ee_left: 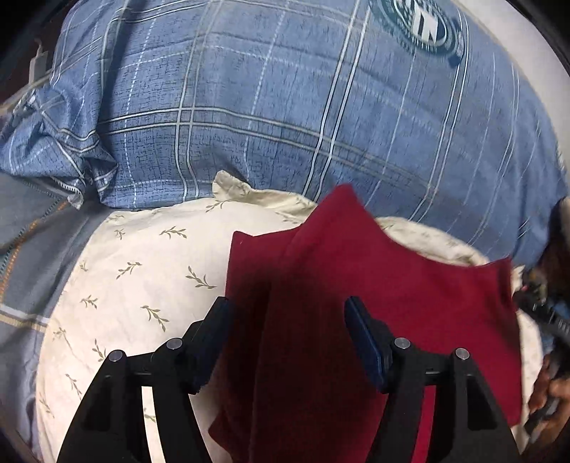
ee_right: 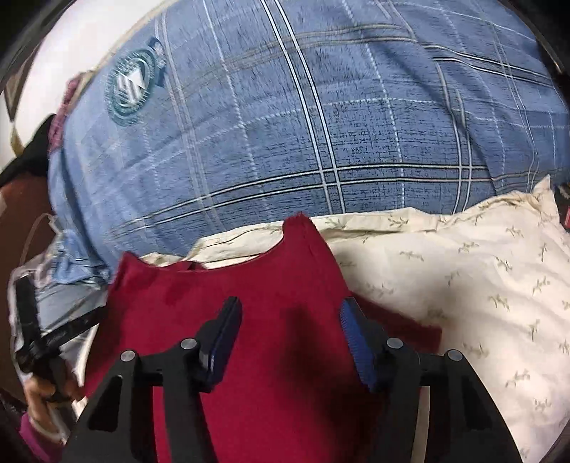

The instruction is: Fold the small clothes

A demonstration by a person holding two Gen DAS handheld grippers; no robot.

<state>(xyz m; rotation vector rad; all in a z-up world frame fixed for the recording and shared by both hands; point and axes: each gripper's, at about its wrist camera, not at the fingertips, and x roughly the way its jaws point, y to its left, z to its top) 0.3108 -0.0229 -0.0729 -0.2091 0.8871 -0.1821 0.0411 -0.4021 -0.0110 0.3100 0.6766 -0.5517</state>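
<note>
Blue plaid bedding (ee_left: pixel 285 107), unreadable round emblem (ee_left: pixel 424 25).

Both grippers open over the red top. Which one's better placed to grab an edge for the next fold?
Left, probably. The left gripper is open and straddles a raised fold ridge of the red top. The right gripper is open over flat mid-cloth, with no edge between its fingers.

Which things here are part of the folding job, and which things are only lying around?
Part of the job:
- red garment, lying on the cream pillow
- left gripper, fingers open above the garment
- right gripper, fingers open above the garment

Only lying around:
- cream pillow with leaf print
- blue plaid pillow behind it
</note>
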